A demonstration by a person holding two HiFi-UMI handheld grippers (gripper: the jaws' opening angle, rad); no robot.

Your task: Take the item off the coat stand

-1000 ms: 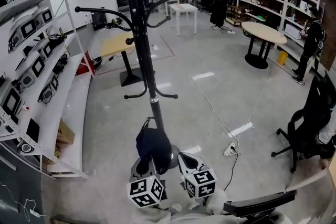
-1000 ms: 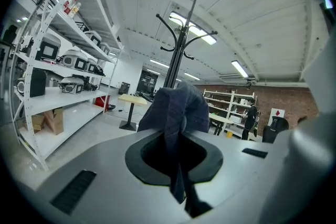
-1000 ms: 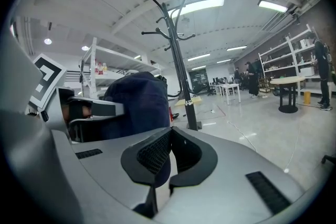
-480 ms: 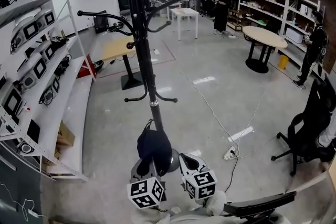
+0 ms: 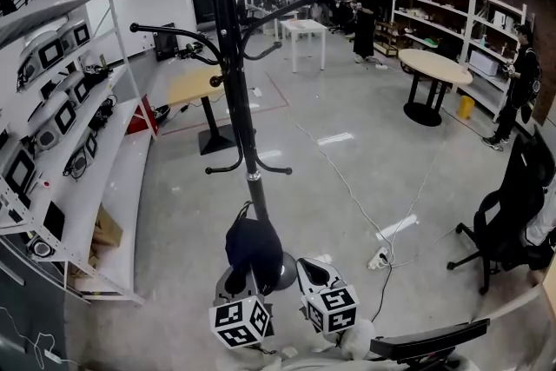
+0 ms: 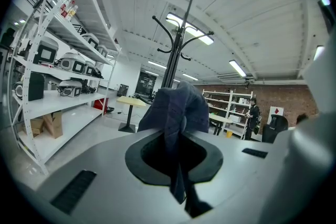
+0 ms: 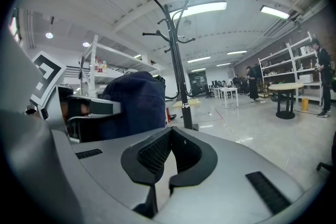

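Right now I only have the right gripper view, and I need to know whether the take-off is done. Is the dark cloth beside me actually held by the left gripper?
Observer: Yes. In the left gripper view, the left gripper has its fingers shut on the dark cloth, which bunches up past the tips.
Operator: Is any of it caught on a hook?
Observer: No. In the head view, the dark cloth hangs low by the foot of the coat stand, and the hooks that show are bare.
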